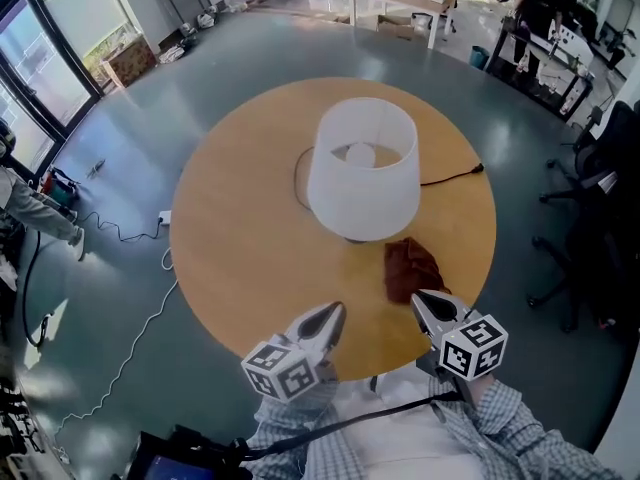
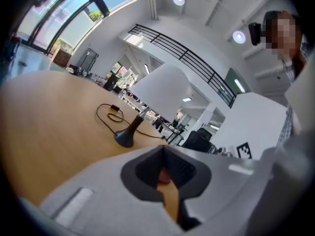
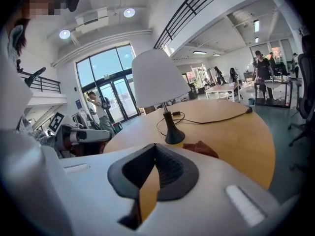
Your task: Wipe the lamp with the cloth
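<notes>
Lamp (image 1: 362,168): smooth white tapered shade, slim dark stem w/ flared base, stands near ctr of round wooden table (image 1: 240,228). Cloth (image 1: 412,268): crumpled, reddish-brown, lies just beside lamp base. Left gripper (image 1: 333,313) and right gripper (image 1: 421,300): grey jaws closed, nothing between, both over near table edge.

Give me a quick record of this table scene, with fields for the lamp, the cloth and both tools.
Table: round, wooden
Lamp: upright near the middle, white shade
Cord: trails from the lamp to the table's edge
Cloth: reddish-brown, crumpled on the table beside the lamp's base
Left tool: shut, empty, over the near edge
Right tool: shut, empty, tip close to the cloth
</notes>
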